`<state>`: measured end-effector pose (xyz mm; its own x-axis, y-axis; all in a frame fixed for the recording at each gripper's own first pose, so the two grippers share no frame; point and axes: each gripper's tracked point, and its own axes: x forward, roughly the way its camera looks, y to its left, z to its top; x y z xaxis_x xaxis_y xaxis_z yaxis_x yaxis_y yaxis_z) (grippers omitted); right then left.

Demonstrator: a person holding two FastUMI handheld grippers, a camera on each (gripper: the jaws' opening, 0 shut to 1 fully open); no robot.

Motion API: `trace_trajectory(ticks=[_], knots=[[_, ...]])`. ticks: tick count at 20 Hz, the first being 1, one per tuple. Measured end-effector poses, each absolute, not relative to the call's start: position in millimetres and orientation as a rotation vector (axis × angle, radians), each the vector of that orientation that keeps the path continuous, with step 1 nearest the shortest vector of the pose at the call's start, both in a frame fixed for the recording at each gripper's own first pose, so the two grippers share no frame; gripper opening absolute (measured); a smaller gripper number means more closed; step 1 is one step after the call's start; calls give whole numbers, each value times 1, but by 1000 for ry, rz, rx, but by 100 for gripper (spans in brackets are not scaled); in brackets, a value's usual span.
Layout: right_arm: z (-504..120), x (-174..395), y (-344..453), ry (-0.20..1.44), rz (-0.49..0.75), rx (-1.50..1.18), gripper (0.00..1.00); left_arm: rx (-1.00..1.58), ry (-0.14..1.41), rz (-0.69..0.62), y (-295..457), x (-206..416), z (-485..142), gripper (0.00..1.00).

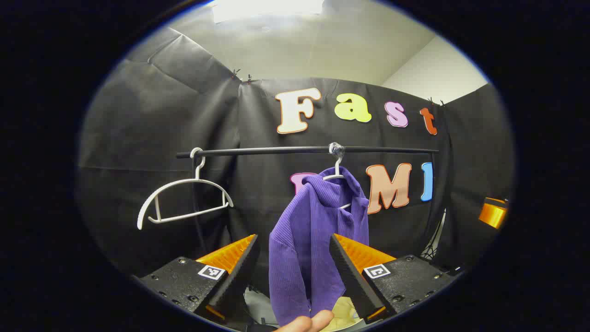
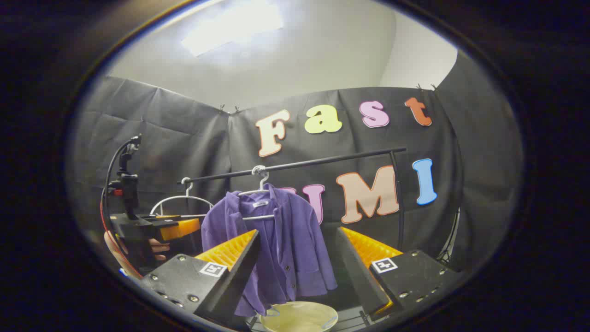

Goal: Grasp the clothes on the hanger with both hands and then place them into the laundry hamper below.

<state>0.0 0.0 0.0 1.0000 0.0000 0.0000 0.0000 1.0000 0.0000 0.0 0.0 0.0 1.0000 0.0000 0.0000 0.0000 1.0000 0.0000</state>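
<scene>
Left gripper (image 1: 293,258): released, fingers spread wide with nothing between them, aimed at the hanging garment; in the right gripper view (image 2: 177,228) it is held by a hand (image 2: 138,249) just left of the garment.
Right gripper (image 2: 297,251): released, fingers wide apart, short of the cloth.
Purple jacket (image 2: 276,244): on a white hanger (image 2: 260,186) hooked on the black rail (image 2: 295,165), near the rail's middle; seen side-on from the left gripper (image 1: 318,230).
Empty hanger (image 1: 184,198): white, bare, near the rail's left end, apart from the jacket.
Laundry hamper (image 2: 298,317): pale rim directly under the jacket's hem.
</scene>
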Motion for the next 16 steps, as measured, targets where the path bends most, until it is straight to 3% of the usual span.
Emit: trace_trajectory(ticks=[6, 10, 16], knots=[[-14, 6, 4, 28, 3, -23, 98, -10, -16, 9, 0, -8, -5, 92], [8, 3, 10, -79, 23, 1, 98, -13, -27, 31, 5, -6, -3, 92], [-2, 13, 4, -79, 19, 18, 98, -8, -32, 62, 0, 1, -14, 92]])
